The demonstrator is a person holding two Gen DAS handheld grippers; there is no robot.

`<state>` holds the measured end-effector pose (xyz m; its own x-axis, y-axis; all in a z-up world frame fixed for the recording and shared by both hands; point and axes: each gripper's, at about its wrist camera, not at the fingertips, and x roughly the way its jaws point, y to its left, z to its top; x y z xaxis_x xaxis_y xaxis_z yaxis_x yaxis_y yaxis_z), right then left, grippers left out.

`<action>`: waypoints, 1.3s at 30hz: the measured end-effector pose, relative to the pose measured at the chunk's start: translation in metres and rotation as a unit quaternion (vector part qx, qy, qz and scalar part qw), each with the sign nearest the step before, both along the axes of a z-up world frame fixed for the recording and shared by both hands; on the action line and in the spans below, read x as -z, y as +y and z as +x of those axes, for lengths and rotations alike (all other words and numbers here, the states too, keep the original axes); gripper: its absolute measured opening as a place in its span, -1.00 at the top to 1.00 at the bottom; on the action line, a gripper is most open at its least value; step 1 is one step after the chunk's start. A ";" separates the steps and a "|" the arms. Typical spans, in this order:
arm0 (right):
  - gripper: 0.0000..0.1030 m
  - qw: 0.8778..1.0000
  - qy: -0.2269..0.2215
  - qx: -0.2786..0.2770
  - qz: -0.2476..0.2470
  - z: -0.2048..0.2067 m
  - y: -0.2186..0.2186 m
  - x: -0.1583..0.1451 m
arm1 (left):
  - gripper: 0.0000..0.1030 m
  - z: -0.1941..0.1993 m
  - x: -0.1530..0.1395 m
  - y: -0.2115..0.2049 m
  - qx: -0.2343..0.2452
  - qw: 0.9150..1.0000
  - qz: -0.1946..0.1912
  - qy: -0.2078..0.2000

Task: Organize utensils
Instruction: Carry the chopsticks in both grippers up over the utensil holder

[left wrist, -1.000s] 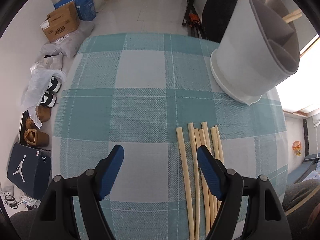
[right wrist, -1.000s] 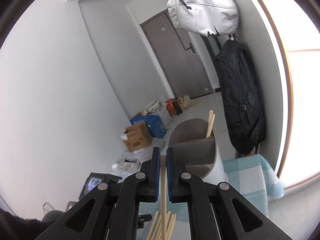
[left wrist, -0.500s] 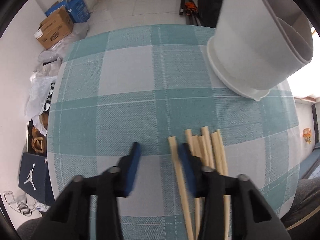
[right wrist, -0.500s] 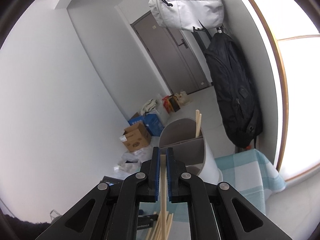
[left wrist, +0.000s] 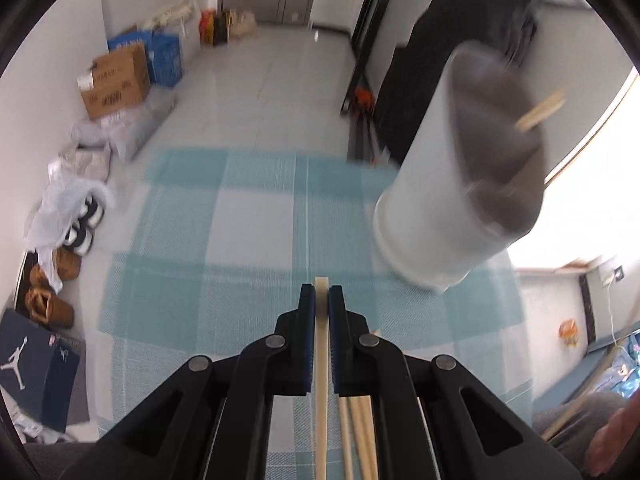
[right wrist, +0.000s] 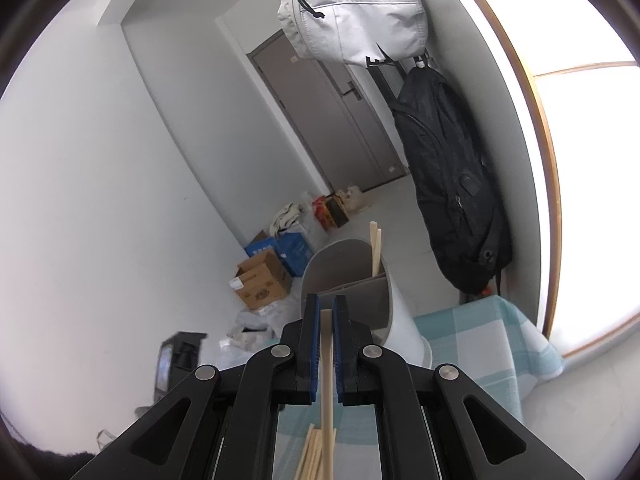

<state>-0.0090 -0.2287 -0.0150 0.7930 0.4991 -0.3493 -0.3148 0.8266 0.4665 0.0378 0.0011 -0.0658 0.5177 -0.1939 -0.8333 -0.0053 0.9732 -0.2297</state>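
My left fingers (left wrist: 321, 300) and right fingers (right wrist: 327, 310) each pinched shut on one light, stiff, slippery stick (left wrist: 321, 344), near its top end.

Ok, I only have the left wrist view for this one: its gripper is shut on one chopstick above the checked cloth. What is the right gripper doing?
Observer: The right gripper is shut on a single chopstick too, aimed toward the white holder.
Operator: The holder is blurred for me. What's inside?
Observer: Two chopsticks stand in its far compartment, behind the divider.
Operator: Anything on the wall I can't see?
Observer: A pale grey backpack hangs high up, above the black bag.
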 end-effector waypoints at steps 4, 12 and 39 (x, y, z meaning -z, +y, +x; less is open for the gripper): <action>0.90 1.000 -0.013 0.010 -0.002 -0.003 0.002 -0.007 | 0.96 -0.011 -0.041 -0.004 0.012 0.997 -0.014 -0.075; 0.90 0.999 -0.047 0.018 0.001 -0.007 0.004 -0.043 | 0.96 -0.007 -0.094 0.006 0.011 0.987 -0.054 -0.149; 0.90 0.982 -0.166 0.083 -0.034 0.145 0.035 -0.114 | 0.96 0.106 -0.165 -0.001 -0.017 0.945 -0.093 -0.315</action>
